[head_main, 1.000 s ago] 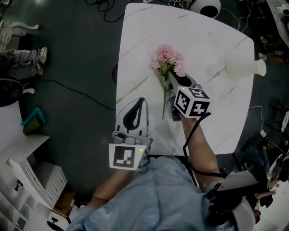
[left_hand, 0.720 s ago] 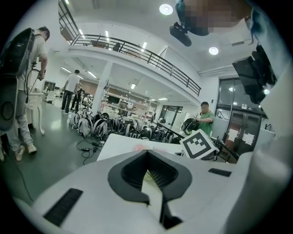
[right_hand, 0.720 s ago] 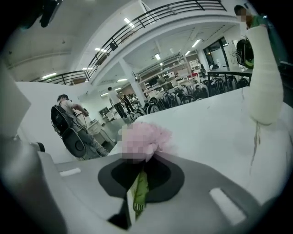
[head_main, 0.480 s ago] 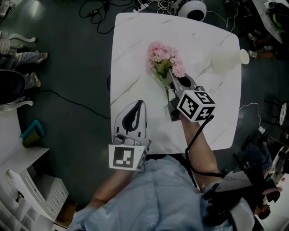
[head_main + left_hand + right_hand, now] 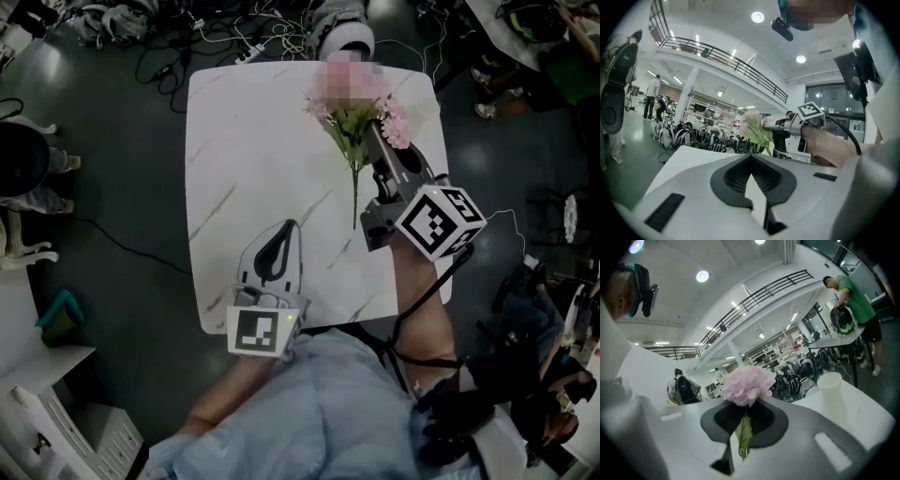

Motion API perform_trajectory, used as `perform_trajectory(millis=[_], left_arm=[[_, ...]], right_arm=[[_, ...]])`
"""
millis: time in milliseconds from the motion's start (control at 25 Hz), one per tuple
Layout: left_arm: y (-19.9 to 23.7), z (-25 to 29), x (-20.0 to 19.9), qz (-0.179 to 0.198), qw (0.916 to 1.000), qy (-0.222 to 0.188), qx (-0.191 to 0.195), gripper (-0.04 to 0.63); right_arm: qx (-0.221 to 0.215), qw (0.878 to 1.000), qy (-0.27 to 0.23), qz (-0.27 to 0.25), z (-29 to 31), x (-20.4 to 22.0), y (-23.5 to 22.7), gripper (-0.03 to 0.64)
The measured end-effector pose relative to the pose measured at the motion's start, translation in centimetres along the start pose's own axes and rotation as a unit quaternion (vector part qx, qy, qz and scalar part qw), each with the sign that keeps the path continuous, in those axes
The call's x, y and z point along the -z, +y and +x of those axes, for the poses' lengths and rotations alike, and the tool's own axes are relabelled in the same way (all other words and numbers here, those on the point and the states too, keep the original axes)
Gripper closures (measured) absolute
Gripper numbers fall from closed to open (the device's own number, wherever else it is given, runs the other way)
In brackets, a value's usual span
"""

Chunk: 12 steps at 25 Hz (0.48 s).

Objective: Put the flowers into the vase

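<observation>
The pink flowers (image 5: 354,127) with green leaves and a long stem hang in the air over the white marble table (image 5: 253,141). My right gripper (image 5: 373,129) is shut on the stem just under the blooms; its jaws have just been closing with the stem between them. In the right gripper view the bloom (image 5: 747,384) stands above the jaws, and the white vase (image 5: 832,392) stands upright on the table beyond, to the right. The head view does not show the vase. My left gripper (image 5: 292,227) is shut and holds nothing, near the table's front edge. It faces the flowers (image 5: 754,131).
Cables and a round white device (image 5: 342,37) lie on the dark floor past the table's far edge. A person in a green shirt (image 5: 853,301) bends over another table at the right of the right gripper view. Backpacks line the hall behind.
The right gripper has lifted the flowers off the table, up and toward the far edge. The vase has gone out of the head view. The left gripper rose a little.
</observation>
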<state>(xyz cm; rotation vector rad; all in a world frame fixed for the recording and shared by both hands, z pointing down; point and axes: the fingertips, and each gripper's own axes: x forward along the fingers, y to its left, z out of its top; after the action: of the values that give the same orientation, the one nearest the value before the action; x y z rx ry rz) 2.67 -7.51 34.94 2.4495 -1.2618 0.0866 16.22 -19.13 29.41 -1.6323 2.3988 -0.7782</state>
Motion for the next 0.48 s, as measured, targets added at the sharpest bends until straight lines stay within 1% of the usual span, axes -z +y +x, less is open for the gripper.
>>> perform_trajectory(millis=[160,280,480], left_arm=[[-3.6,2.5,-0.5,0.011,0.9998,-0.002,0.019,0.591],[-5.3,4.4,-0.6,0.019,0.9996,0.000,0.022,0.591],[-5.7,5.9,2.3,0.010,0.9993,0.013,0.033,0.591]], right_arm=[[0.008,1.000,-0.025,-0.008,-2.2,-5.3,-2.9,0.598],[-0.003,0.999,-0.039,-0.024,-2.7,-9.0,-4.5,0.598],[-0.013,0.996,-0.072,-0.058,-2.6,-12.1,-6.4,0.598]])
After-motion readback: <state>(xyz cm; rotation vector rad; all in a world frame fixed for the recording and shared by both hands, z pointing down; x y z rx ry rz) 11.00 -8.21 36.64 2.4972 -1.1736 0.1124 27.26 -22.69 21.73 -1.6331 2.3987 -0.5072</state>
